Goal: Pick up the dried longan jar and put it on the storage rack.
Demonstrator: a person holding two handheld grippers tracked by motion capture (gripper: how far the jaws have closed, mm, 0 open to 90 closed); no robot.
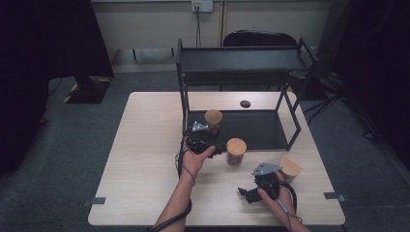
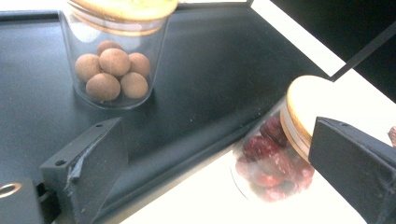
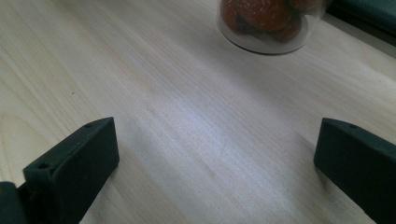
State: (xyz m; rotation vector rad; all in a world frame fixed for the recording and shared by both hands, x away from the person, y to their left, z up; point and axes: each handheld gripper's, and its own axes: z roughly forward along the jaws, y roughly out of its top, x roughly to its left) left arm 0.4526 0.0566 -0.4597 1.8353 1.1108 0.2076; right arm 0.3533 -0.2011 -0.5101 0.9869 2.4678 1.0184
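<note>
The left gripper (image 1: 220,147), jaws spread wide and holding nothing, hovers at the front edge of the black rack tray (image 1: 263,130), where a jar of brown balls (image 2: 114,60) stands. Beside it on the table (image 1: 145,159) stands a jar of red fruit (image 1: 236,152). The right gripper (image 1: 245,194) rests near the front edge, jaws apart and empty, with a third jar (image 1: 290,168) just beyond it.

L tool (image 1: 218,147) & R tool (image 1: 247,195) both gaping.

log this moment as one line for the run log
left gripper: open, by red-fruit jar on table | right gripper: open, empty | brown-ball jar: on rack's bottom shelf | third jar: table
</note>
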